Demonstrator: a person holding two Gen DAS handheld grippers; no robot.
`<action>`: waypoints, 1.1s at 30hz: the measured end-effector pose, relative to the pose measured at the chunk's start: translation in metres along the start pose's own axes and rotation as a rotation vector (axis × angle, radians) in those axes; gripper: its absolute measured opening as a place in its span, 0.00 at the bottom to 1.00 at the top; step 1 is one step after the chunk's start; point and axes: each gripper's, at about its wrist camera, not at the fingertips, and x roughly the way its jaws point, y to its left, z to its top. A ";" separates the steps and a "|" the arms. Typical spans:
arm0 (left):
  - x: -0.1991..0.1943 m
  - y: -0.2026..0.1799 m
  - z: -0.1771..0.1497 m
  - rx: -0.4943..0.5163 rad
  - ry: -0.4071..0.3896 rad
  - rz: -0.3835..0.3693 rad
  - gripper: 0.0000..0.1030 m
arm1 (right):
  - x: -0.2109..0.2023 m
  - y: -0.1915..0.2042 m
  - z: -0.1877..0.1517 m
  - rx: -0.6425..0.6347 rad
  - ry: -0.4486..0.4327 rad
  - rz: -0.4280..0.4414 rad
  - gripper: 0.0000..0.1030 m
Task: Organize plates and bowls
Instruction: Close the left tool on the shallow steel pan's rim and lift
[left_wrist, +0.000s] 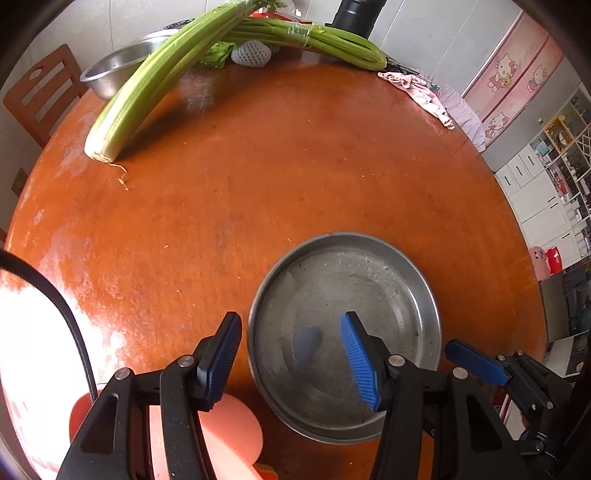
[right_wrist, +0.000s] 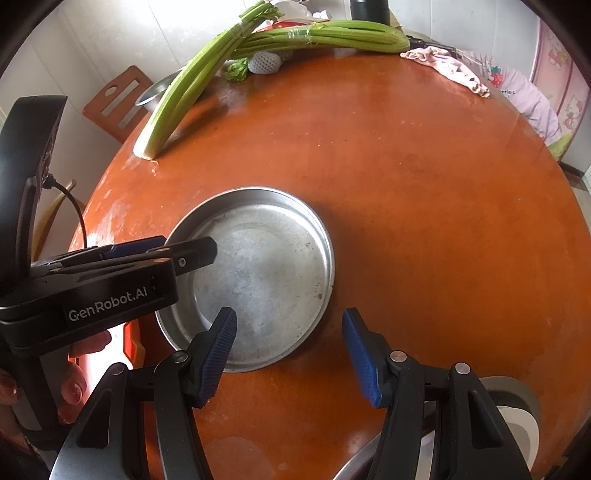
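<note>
The round, shallow, grey metal plate (right_wrist: 255, 273) looks light, stiff and slippery; grab its thin rim. Both hand-held grippers, left (left_wrist: 291, 358) and right (right_wrist: 290, 354), stand apart, holding nothing.

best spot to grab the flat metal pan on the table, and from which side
Probably the pan's upright rim, one finger inside and one outside, coming down from above. It lies flat on the table with a low wall and no handle. The left gripper already straddles its near-left rim, the right gripper its near-right, both open.

Black grippers (left_wrist: 291, 363), blue ribbed fingers (left_wrist: 360, 363) – "GenRobot.AI"
</note>
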 end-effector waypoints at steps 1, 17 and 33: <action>0.001 -0.001 0.000 0.002 0.002 -0.001 0.54 | 0.001 0.000 0.000 0.002 0.002 0.002 0.59; 0.012 -0.012 -0.004 0.044 0.015 0.040 0.53 | 0.016 0.007 0.003 -0.009 0.020 0.028 0.59; 0.004 -0.006 -0.005 0.035 -0.003 0.012 0.50 | 0.011 0.005 -0.001 0.000 -0.008 0.028 0.59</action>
